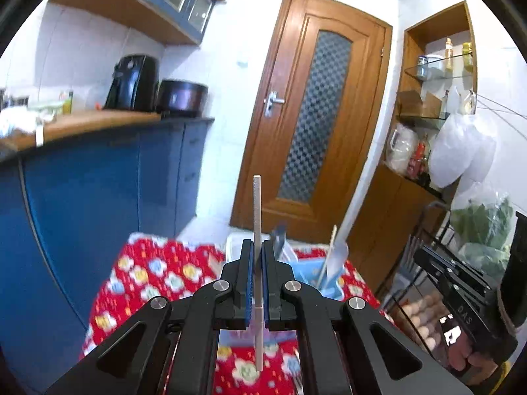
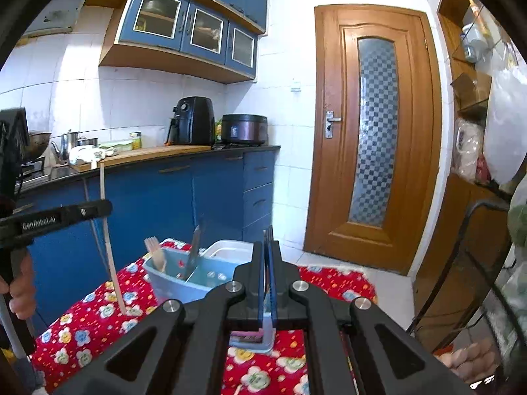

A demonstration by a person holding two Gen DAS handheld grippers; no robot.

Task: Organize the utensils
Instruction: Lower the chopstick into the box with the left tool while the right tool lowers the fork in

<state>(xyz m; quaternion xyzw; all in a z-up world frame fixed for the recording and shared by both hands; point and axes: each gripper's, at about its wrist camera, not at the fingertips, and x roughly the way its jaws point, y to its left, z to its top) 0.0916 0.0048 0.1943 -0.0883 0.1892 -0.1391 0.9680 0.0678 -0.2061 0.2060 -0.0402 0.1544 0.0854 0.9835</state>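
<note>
My left gripper point(image 1: 258, 247) is shut on a slim pale stick point(image 1: 257, 210), like a chopstick, which stands upright and runs past the blue pads above and below. In the right wrist view this same stick point(image 2: 110, 256) hangs over the red floral tablecloth point(image 2: 98, 309), held by the left gripper point(image 2: 104, 206). My right gripper point(image 2: 267, 247) is shut on a fork point(image 2: 268, 232) whose dark tines point up. A light blue organizer point(image 2: 174, 279) on the table holds a wooden fork point(image 2: 154, 250) and a dark utensil point(image 2: 196, 247). Both grippers are above the table, short of the organizer.
A white tub point(image 2: 227, 248) stands behind the organizer. Blue cabinets with a wooden counter point(image 2: 158, 153) run along the left, bearing an air fryer point(image 2: 192, 120) and a cooker point(image 2: 243, 128). A wooden door point(image 2: 375, 138) is ahead. A black wire rack point(image 1: 428, 230) with eggs stands at the right.
</note>
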